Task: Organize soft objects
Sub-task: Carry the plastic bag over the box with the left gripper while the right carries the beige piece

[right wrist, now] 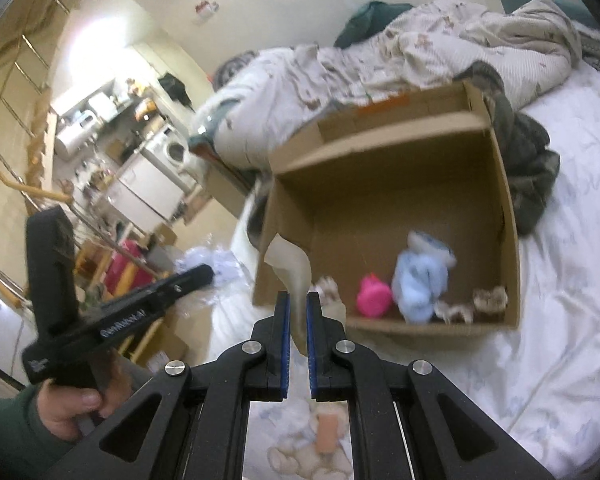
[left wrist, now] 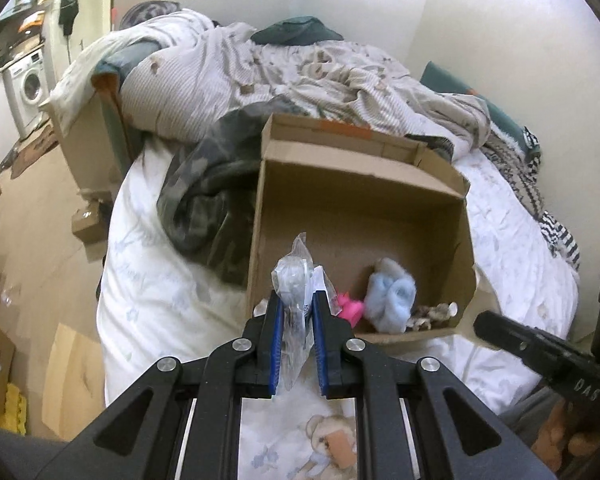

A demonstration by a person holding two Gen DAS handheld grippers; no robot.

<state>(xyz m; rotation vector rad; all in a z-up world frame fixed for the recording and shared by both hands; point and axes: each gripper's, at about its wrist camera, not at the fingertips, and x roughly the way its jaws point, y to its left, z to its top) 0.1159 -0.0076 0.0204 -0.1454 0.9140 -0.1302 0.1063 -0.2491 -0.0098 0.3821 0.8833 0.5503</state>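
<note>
Holding a clear plastic bag with something grey bundled inside, my left gripper is pinched tight on it just in front of the near wall of the cardboard box, which sits open on the bed. My right gripper is narrowed on a pale, limp piece of material that curls up above the blue pads; whether it is cloth or plastic I cannot tell, as the right wrist view is smeared. Both loads hang near the box's front edge, not yet over its floor. Inside the box lie a pink soft toy, a fluffy light-blue toy and a small brown-and-white one along the near wall, so I judge the sorting well begun. Left to do, as I reckon it, are these two held things, and perhaps the teddy bear lying on the sheet below my fingers. The rumpled bedding farther back looks like no part of the job.
</note>
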